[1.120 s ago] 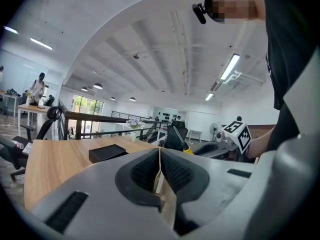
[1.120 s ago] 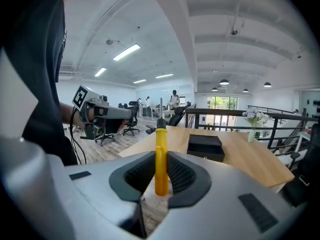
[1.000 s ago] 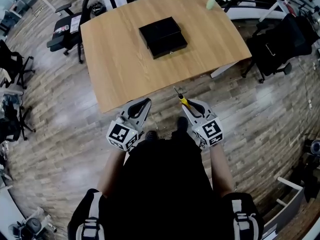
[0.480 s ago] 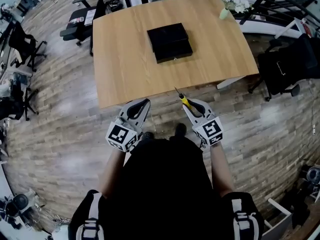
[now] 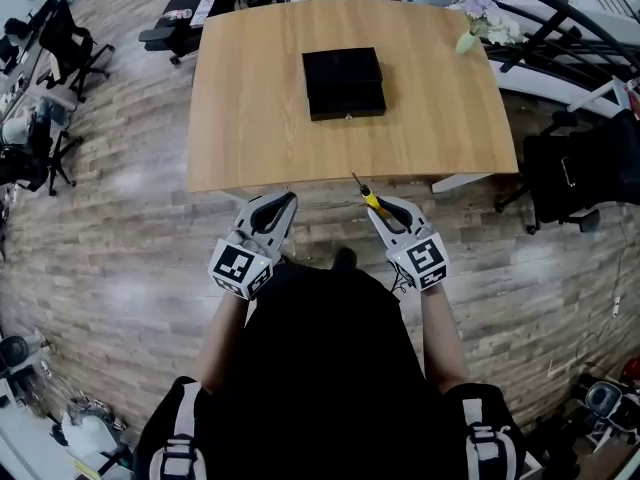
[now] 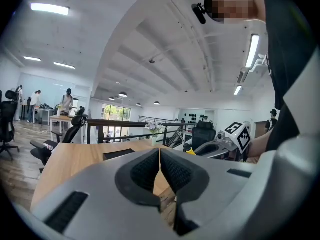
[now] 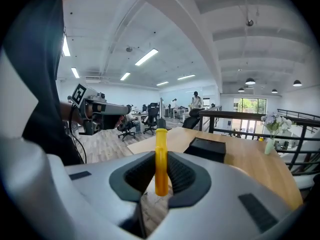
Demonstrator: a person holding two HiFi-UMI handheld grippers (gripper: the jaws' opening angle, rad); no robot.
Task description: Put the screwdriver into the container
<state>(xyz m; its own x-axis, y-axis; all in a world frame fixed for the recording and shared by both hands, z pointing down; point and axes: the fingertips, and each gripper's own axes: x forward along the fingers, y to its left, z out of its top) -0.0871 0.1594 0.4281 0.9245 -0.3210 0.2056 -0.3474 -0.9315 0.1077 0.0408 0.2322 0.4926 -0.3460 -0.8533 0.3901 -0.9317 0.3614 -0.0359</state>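
The right tongs (image 5: 383, 206) pinch the yellow screwdriver (image 5: 367, 197). The left tongs (image 5: 283, 204) are pressed together, empty. A black container (image 5: 344, 83) sits on the bench (image 5: 250, 118).

One screwdriver (image 5: 369, 199), one container (image 5: 344, 83).

Black container (image 5: 344, 83) on wooden table (image 5: 250, 118); right hand-held gripper (image 5: 383, 208) grips screwdriver (image 5: 367, 196) near table edge.

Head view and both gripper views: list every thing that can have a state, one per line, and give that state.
Left gripper: shut, holding nothing.
Right gripper: shut on the screwdriver.
Screwdriver: held off the table, tip pointing toward it.
Container: looks closed, resting on the table, screwdriver not yet in it.
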